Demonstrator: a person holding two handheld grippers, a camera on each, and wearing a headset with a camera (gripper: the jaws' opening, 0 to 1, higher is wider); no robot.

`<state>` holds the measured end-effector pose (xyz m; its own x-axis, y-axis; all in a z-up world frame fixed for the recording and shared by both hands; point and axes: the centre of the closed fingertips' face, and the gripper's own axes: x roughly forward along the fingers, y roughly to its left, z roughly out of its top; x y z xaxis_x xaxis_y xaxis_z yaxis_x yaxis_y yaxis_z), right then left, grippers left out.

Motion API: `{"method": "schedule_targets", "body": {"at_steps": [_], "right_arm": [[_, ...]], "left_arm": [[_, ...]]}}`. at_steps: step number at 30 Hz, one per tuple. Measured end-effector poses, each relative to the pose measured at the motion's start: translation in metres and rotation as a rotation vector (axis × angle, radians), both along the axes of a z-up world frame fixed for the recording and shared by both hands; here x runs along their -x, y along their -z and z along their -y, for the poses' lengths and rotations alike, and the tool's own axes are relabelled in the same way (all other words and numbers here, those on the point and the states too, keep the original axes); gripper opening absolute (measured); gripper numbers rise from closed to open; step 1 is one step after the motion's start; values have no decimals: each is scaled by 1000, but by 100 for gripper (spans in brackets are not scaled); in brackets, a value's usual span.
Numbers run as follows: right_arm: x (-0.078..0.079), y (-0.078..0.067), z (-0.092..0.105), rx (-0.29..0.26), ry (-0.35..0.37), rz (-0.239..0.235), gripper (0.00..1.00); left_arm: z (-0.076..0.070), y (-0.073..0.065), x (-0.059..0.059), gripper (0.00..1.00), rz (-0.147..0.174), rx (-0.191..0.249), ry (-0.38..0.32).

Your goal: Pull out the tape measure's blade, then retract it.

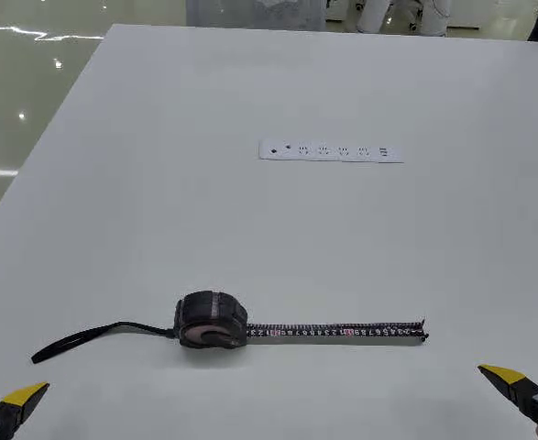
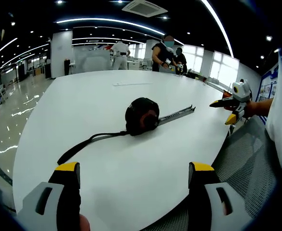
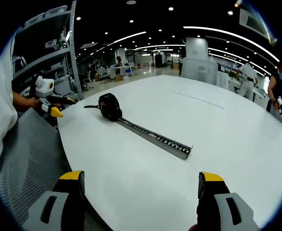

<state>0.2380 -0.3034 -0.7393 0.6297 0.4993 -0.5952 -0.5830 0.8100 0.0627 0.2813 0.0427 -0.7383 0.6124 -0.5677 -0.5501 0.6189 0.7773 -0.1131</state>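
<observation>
- Tape case (image 1: 212, 319) sits near the table's (image 1: 250, 92) front edge, blade (image 1: 337, 329) run out flat to the right, strap (image 1: 85, 337) trailing left.
- Left gripper (image 2: 133, 168) and right gripper (image 3: 143, 175) hover off that front edge, jaws on both spread wide, gripping nothing, well apart from the case.
- The danger: free the blade with nothing pinning the case and it whips home, hook slamming in, case skidding across the slick top.
- Is the lock on? Too small to tell.

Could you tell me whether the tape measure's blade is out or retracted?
Out: the blade lies extended across the table from the case.
</observation>
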Motion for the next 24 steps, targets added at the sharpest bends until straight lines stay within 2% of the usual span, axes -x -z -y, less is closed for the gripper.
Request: {"method": "schedule_targets", "body": {"at_steps": [9, 11, 17, 19, 21, 24], "right_arm": [[-1, 0, 0, 4, -3, 2, 99], [-2, -1, 0, 2, -2, 3, 99], [-4, -1, 1, 4, -1, 6, 99], [-5, -2, 1, 0, 0, 6, 99], [-6, -2, 2, 5, -3, 10, 99], [-7, -2, 2, 6, -8, 9, 99]], "left_arm": [[3, -4, -1, 90, 3, 3, 3], [5, -6, -1, 90, -5, 11, 1], [17, -16, -9, 90, 6, 15, 10], [19, -20, -12, 89, 22, 13, 8], [21, -21, -15, 87, 3, 39, 5], [27, -24, -16, 88, 12, 30, 18]]}}
